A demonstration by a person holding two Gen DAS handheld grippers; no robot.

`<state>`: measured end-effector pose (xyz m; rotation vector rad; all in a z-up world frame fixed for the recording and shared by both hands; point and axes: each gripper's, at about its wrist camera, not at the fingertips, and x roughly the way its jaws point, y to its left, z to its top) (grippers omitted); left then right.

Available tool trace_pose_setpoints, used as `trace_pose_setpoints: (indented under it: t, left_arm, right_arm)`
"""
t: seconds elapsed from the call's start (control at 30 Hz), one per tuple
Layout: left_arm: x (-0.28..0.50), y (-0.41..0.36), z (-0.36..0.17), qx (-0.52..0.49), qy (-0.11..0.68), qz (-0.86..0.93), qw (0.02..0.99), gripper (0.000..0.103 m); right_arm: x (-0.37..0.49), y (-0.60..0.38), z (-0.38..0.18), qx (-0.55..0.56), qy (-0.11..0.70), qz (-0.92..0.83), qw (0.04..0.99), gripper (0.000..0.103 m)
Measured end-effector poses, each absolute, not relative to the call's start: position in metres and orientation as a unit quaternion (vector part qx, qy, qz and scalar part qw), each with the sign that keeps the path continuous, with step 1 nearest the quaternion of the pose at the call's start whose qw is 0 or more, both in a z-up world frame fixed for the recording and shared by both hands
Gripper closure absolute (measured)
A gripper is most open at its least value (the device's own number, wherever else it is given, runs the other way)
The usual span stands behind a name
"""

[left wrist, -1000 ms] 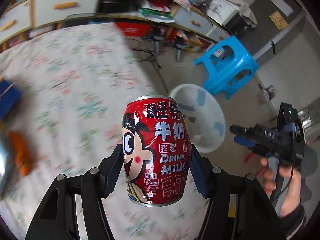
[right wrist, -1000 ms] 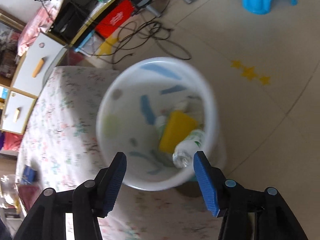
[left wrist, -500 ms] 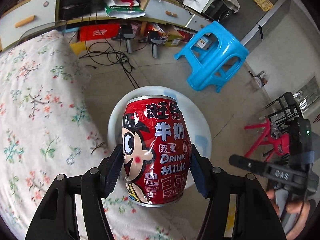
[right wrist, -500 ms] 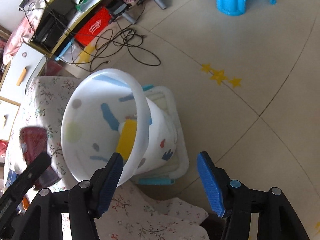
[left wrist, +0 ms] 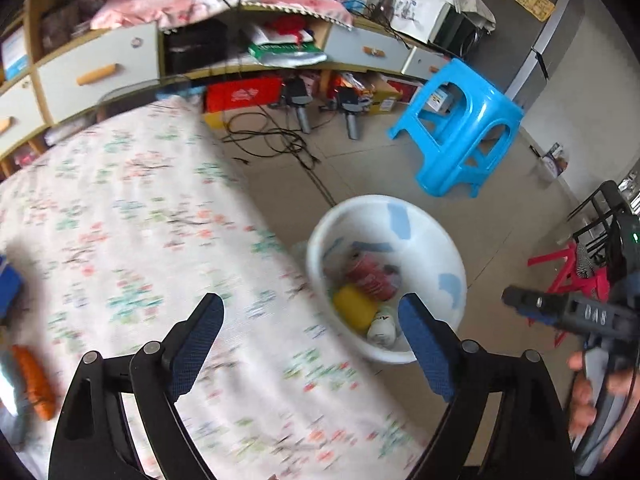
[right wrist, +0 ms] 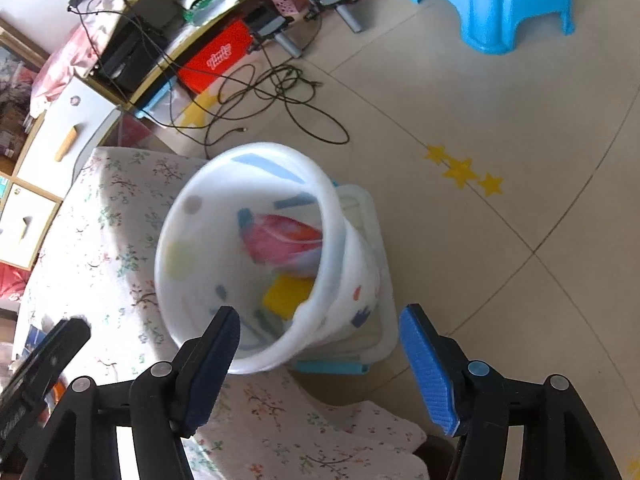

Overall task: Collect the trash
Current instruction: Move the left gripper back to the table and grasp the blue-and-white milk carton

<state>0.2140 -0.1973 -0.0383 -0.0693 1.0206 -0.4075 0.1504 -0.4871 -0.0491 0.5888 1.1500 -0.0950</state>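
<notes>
A white plastic bucket (left wrist: pixel 448 248) stands on the floor beside the table with the flowered cloth (left wrist: pixel 120 208). The red milk can (left wrist: pixel 370 276) lies inside it with a yellow item (left wrist: pixel 354 308) and a white bottle (left wrist: pixel 382 326). My left gripper (left wrist: pixel 312 338) is open and empty, over the table edge just left of the bucket. My right gripper (right wrist: pixel 320 354) is open and empty, above the bucket (right wrist: pixel 188 280); the red can (right wrist: pixel 280 240) shows blurred inside it.
An orange item (left wrist: pixel 34 376) and a blue item (left wrist: pixel 8 288) lie at the table's left edge. A blue stool (left wrist: pixel 460 132), black cables (left wrist: pixel 276 144) and a red rack (left wrist: pixel 568 272) are on the floor. A low cabinet (left wrist: pixel 100 68) runs along the back.
My left gripper opened and let go of the red can, which now lies in the bucket. The left gripper has swung back left over the table. The right gripper stayed open near the bucket.
</notes>
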Motion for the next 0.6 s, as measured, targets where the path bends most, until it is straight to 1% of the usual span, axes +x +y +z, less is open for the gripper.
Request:
trace_pose_setpoints:
  t: [0.07,0.13,0.23,0.33,0.47,0.53,0.6]
  left_arm:
    - [0.205,-0.171,-0.030,-0.032,0.477,-0.182,0.859,0.005]
    - [0.195,-0.144,-0.022,-0.031,0.469,-0.171,0.866,0.004]
    - [0.182,-0.101,-0.012,-0.030,0.461,-0.148,0.875,0.003]
    - [0.168,-0.052,-0.006,-0.028,0.453,-0.114,0.884,0.001]
    - [0.154,0.007,-0.007,-0.035,0.448,-0.067,0.891,0.000]
    - [0.149,0.036,-0.013,-0.047,0.453,-0.045,0.889,0.000]
    - [0.146,0.056,-0.019,-0.057,0.465,-0.034,0.883,0.000]
  right_arm:
    - [0.151,-0.482,-0.044,0.277,0.532,-0.041,0.799,0.032]
    - [0.154,-0.475,-0.040,0.278,0.529,-0.035,0.801,0.031]
    - [0.158,-0.461,-0.032,0.272,0.522,-0.028,0.808,0.027]
    - [0.164,-0.433,-0.028,0.254,0.525,-0.015,0.812,0.026]
    - [0.172,-0.394,-0.027,0.231,0.537,0.011,0.811,0.025]
    - [0.174,-0.377,-0.027,0.219,0.540,0.021,0.812,0.022]
    - [0.176,-0.357,-0.028,0.204,0.543,0.033,0.814,0.021]
